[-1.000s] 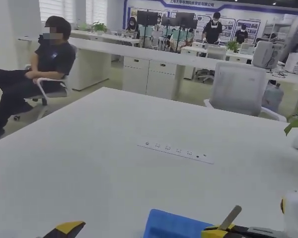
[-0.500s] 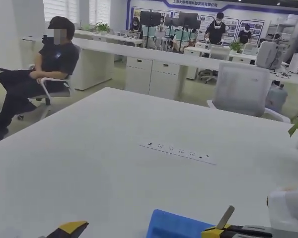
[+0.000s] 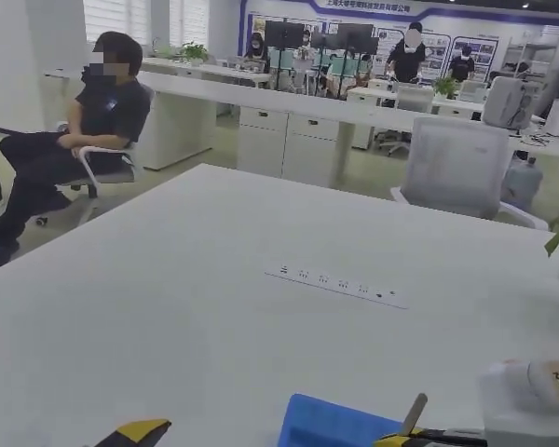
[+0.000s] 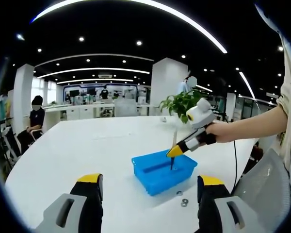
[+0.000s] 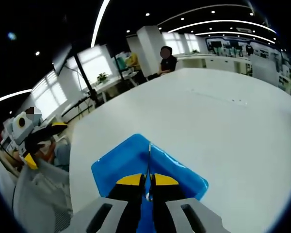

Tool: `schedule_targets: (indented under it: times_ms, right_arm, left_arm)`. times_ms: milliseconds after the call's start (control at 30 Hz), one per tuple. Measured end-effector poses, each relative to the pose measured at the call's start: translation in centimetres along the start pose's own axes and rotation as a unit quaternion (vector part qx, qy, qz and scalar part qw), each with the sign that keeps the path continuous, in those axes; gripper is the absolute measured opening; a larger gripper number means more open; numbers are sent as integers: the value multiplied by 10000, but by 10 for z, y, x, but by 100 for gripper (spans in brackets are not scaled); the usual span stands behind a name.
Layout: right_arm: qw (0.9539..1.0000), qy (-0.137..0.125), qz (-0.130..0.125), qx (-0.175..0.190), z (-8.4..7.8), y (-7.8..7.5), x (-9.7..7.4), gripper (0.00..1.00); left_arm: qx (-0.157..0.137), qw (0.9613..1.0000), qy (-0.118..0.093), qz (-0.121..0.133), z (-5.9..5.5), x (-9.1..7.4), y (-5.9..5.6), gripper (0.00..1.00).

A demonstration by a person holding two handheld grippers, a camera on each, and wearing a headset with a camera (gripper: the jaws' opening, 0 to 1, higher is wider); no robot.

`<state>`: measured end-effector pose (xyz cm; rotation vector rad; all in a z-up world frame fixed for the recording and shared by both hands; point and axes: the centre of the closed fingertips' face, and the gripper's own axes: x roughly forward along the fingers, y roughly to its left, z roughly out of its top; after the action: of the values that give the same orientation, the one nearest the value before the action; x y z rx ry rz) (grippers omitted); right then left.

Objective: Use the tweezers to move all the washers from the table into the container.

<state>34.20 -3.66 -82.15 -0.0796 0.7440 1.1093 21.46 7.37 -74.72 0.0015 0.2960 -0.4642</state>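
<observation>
Right tool [image 5: 146,178] clamps the tweezers [image 5: 149,162], tips in the container [image 5: 106,177]; left tool [image 4: 150,180] gapes empty. Washers [image 4: 185,203] lie on the counter [image 4: 87,150] just ahead of it: thin, light, likely slippery, so nip one rim.

Bare tabletop [image 4: 87,150] around blue container [image 4: 155,175]

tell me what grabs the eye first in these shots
A blue container sits on the white table, the right gripper pointing tweezers down at it. Two washers lie on the table beside it, ahead of the open left gripper.
</observation>
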Motion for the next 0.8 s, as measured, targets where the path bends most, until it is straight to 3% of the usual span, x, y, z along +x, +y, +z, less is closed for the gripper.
schedule_targets:
  times_ms: [800]
  right_arm:
    - [9997,115,-79,-224,-3,1,3,4]
  left_arm:
    - [4,10000,29,6,-1,1,1,79]
